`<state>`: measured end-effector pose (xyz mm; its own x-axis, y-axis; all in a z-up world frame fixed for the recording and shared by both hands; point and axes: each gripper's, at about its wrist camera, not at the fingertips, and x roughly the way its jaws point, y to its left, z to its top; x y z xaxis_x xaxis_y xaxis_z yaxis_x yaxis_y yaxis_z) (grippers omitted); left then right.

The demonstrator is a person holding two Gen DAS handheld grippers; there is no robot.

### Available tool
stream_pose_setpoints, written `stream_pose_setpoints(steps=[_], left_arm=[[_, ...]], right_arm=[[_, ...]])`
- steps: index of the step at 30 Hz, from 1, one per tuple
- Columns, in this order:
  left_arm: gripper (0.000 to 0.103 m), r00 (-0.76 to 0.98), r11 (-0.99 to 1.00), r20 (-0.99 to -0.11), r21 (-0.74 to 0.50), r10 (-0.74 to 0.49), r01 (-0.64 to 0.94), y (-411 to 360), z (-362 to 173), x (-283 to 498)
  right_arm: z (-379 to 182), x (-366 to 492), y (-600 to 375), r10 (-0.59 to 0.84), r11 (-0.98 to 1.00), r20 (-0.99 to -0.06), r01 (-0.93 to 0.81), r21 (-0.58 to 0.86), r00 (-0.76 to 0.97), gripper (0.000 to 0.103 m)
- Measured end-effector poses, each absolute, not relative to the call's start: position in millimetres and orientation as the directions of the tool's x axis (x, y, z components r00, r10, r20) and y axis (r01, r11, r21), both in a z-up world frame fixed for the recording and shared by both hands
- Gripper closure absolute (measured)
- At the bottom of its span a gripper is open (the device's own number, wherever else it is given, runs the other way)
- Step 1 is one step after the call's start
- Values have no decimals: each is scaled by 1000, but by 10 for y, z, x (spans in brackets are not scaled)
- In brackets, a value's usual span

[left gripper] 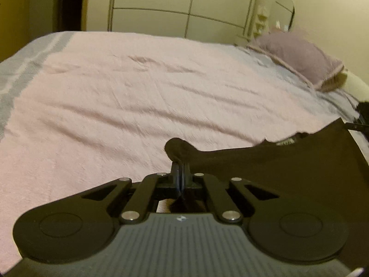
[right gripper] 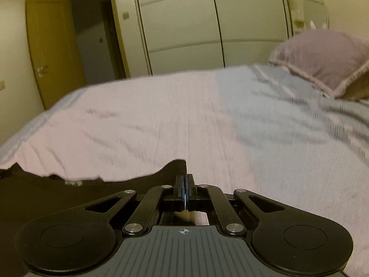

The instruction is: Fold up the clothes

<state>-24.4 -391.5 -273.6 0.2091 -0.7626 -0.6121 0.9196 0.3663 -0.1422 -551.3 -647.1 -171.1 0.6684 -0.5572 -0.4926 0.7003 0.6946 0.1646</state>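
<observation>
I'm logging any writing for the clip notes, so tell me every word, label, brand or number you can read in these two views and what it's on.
None can be read.
Neck label inside the black garment: pale marks, too blurred to read.
Same label in the right wrist view: a blurred pale strip.
Small crosshair mark on the left gripper body and the right gripper body: a symbol, no text.

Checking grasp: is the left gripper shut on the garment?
Shut: left gripper pinches a bunched corner of the black garment.
</observation>
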Motion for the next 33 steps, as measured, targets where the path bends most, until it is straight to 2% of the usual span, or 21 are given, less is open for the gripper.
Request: stream_pose_setpoints(steps=[6,8,10,14,17,20,21,23,24,25,29,30,31,32,33], left_arm=[[103,228,396,-602,-161,-765,904,-3888,-2855,-187],[103,238,386,-569,-154,-787,909,-3845,-2802,-215],[103,236,379,-587,-131,-775,916,-3887,-2826,-210],[102,232,366,-637,-84,-735,927,-3989,-2913,-207],[101,246,371,-656,-56,-714,927,-3990,-2951,-275],[99,287,404,-656,-29,-697,914,-3873,-2825,-348],[98,298,408,-652,-19,-697,913,-3793,-2749,-384],[94,315,409,-637,-1,-704,913,-3605,-2576,-480],[92,320,407,-628,6,-710,914,-3500,-2482,-542],[89,321,396,-616,16,-719,918,-3389,-2390,-636],[85,305,285,-585,129,-752,950,-2975,-2176,-1220],[82,298,250,-579,164,-759,954,-2875,-2138,-1385],[73,307,212,-571,228,-762,950,-2784,-2131,-1596],[68,311,168,-562,292,-767,942,-2705,-2148,-1797],[68,314,123,-553,354,-772,927,-2628,-2169,-1993]], right_arm=[[-1911,-5378,-6586,-548,689,-534,709,149,644,103],[-1830,-5466,-6536,-586,672,-477,722,165,655,103],[-1748,-5535,-6506,-631,655,-433,741,148,644,103],[-1831,-5524,-6675,-600,647,-502,747,152,623,103],[-1864,-5554,-6608,-571,645,-522,740,191,633,103],[-1761,-5605,-6355,-554,678,-519,715,173,651,103],[-1711,-5657,-6236,-547,688,-519,706,169,657,100],[-1613,-5777,-5998,-531,699,-522,693,175,668,85],[-1578,-5854,-5855,-522,704,-520,686,184,676,70],[-1542,-5930,-5712,-514,709,-518,679,192,684,62],[-1493,-6155,-5070,-464,765,-532,623,162,708,61],[-1498,-6199,-4886,-456,787,-534,603,132,712,61],[-1508,-6238,-4701,-449,808,-538,581,98,714,61],[-1535,-6256,-4505,-450,829,-546,557,39,707,61],[-1563,-6269,-4311,-451,849,-554,528,-25,700,61]])
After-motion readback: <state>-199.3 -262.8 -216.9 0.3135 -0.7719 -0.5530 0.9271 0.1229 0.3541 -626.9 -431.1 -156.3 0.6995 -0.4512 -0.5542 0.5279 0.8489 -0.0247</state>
